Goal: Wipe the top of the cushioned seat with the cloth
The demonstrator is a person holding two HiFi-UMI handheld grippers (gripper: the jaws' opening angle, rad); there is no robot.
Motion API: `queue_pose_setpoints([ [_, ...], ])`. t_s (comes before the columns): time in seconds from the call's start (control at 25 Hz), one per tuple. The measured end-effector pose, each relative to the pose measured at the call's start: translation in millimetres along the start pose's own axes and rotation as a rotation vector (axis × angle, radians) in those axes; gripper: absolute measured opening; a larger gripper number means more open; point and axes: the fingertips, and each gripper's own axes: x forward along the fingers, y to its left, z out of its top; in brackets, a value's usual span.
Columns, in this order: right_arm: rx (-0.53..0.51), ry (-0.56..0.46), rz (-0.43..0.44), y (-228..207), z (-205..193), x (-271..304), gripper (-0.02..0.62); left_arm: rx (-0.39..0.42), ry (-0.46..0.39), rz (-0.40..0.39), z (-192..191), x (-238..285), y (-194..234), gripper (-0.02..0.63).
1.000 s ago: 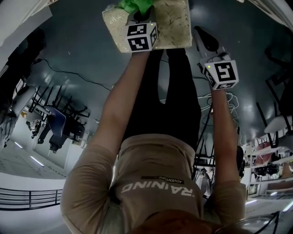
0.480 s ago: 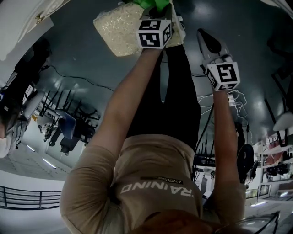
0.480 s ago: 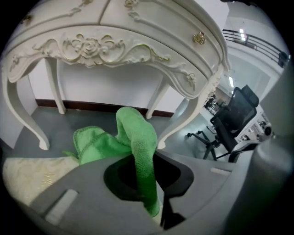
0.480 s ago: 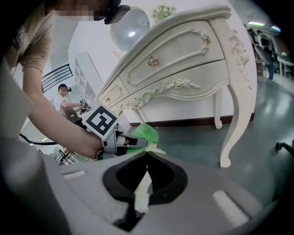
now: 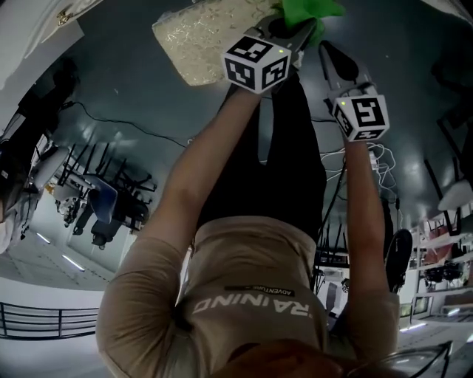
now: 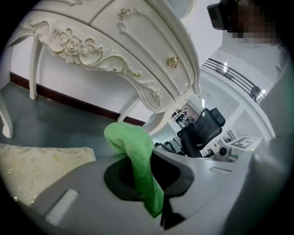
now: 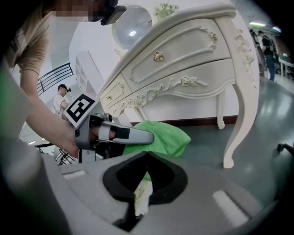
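Top centre, the left gripper clenches the green cloth at the seat's right edge — the right gripper, just beside, is pinched together, empty.

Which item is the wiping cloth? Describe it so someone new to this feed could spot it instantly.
Find the white carved dresser; on the floor in front of it sits the pale beige cushioned seat. By that seat's edge, the cloth is a bunched piece of fabric clamped in the left gripper. It is the only bright green thing among white, beige and grey.
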Motion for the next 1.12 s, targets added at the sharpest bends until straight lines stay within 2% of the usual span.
queue_pose_setpoints([
  [0.12, -0.029, 0.003, 0.024, 27, 6, 7, 0.002, 0.023, -0.027, 0.009, 1, -32, 3, 0.048],
  [0.32, -0.093, 0.008, 0.065, 81, 15, 32, 0.002, 0.059, -0.094, 0.083, 2, -104, 38, 0.048],
  [0.56, -0.145, 0.038, 0.134, 171, 7, 57, 0.002, 0.095, -0.167, 0.253, -10, -225, 98, 0.048],
  [0.84, -0.201, 0.086, 0.219, 255, -13, 95, 0.002, 0.044, -0.242, 0.480, -40, -351, 181, 0.048],
  [1.12, -0.259, 0.116, 0.267, 312, -13, 125, 0.002, -0.039, -0.236, 0.588, -78, -420, 236, 0.048],
])
